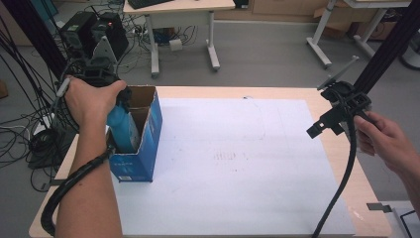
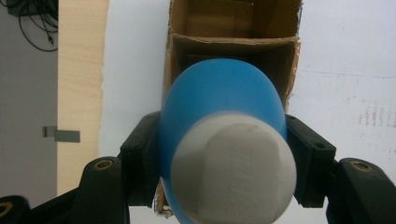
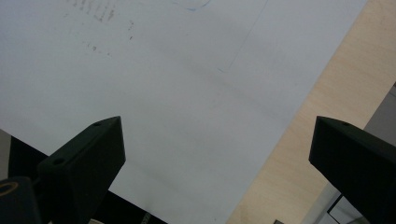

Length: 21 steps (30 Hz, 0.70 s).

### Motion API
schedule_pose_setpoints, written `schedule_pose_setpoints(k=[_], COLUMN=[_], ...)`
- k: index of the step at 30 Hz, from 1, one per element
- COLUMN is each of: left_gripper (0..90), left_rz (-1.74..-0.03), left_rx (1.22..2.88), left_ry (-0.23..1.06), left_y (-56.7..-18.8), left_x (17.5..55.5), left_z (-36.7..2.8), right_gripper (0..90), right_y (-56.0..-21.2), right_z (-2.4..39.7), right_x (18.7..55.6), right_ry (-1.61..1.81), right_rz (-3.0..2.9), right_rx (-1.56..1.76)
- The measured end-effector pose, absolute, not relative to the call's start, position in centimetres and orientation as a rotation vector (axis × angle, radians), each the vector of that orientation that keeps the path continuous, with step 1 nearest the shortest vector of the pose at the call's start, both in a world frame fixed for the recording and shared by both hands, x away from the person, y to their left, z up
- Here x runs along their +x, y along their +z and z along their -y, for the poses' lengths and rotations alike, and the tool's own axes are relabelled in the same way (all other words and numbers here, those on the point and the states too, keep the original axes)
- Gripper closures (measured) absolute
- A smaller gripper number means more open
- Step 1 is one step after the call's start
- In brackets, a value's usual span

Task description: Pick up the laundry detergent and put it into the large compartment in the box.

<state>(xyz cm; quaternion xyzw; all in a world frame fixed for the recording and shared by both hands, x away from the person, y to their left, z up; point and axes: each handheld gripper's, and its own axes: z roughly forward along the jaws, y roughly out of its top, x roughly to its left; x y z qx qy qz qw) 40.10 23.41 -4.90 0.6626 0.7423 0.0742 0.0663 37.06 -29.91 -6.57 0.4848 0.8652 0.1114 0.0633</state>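
Observation:
A blue bottle point(image 1: 123, 130) with a white cap point(image 2: 233, 168) hangs partly inside an open blue cardboard box point(image 1: 143, 148) at the table's left. My left gripper point(image 1: 119, 106) points down over the box, shut on the bottle point(image 2: 222, 93), with its black pads point(image 2: 140, 156) pressing both sides just below the cap. The box's brown inside point(image 2: 233, 28) has a divider, and the bottle sits over the nearer compartment. My right gripper point(image 1: 329, 124) is held above the table's right edge, open, with nothing between its fingers point(image 3: 88, 158).
A large white sheet point(image 1: 237, 163) covers most of the wooden table point(image 1: 341, 163). Cables trail from both grippers, the right one point(image 1: 341, 183) crossing the sheet's right side. Desks, computer cases and floor cables lie beyond the far edge.

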Motion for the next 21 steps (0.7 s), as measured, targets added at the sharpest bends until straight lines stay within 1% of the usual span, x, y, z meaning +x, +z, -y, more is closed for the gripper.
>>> schedule_pose_setpoints(k=[10,21], left_gripper=[38.5,38.5], left_rz=[-2.241,-2.233], left_rx=[2.007,2.032], left_ry=[0.215,0.200], left_y=[-7.5,-9.4], left_x=[40.3,40.6], left_z=[-23.3,-23.1], right_gripper=[3.7,3.7], right_y=[-6.8,-6.9], right_z=[30.2,30.1], right_x=[37.2,37.3], right_ry=[0.340,0.340], right_rz=[-2.618,-2.621], right_rx=[1.471,1.478])
